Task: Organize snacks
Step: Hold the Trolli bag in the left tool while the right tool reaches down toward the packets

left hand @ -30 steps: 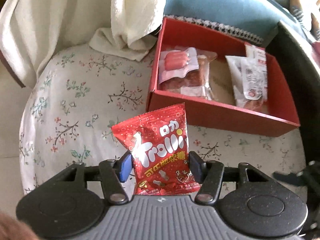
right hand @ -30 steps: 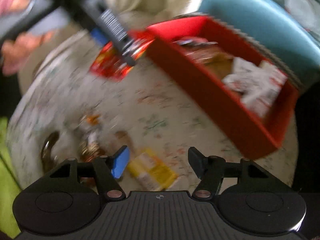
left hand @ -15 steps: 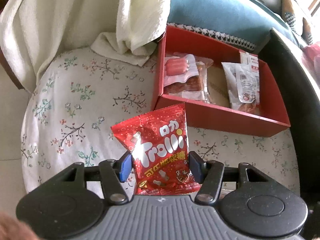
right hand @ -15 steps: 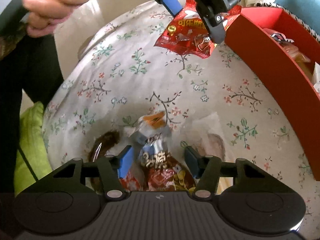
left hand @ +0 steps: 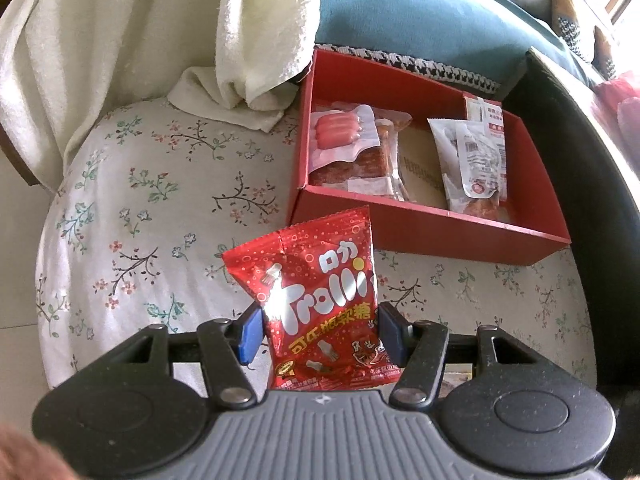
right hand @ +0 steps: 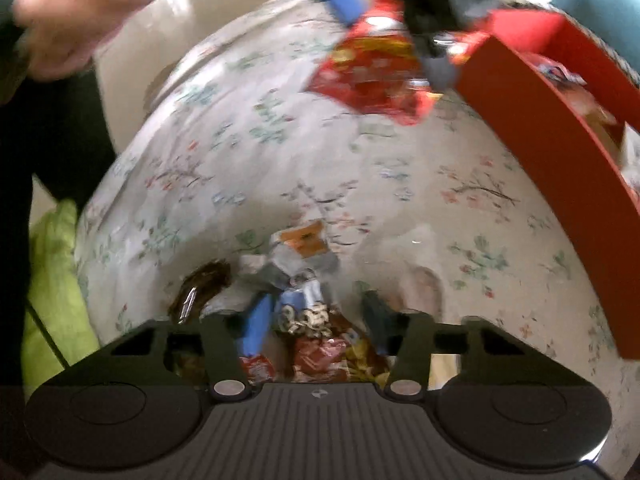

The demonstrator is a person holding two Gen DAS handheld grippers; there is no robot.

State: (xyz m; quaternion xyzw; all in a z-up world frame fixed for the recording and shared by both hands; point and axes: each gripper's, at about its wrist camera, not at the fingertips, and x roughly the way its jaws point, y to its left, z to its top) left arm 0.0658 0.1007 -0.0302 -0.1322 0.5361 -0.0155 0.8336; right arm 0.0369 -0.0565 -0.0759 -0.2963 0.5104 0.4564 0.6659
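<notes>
Standing upright between the fingers of the left gripper (left hand: pixel 319 334), a red Trolli gummy bag (left hand: pixel 320 304) is seen, glossy and slightly crumpled, with white lettering and yellow characters on its front; it is pinched at its lower sides by the jaws, which are closed only as far as the bag's width, and it is held above the floral tablecloth (left hand: pixel 160 208), near the front wall of the red box (left hand: pixel 420 228); inside the box, to the far right, a sausage pack (left hand: pixel 344 134) is laid over a dried meat pack (left hand: pixel 360 168), and white pouches (left hand: pixel 476 164) lie at the right end; a cream towel (left hand: pixel 248 48) is draped at the far left. The right gripper (right hand: pixel 317 324) is held low with its jaws partly spread around a snack pile (right hand: pixel 312 320) on the cloth; whether the snacks are touched cannot be told, the view being blurred.
</notes>
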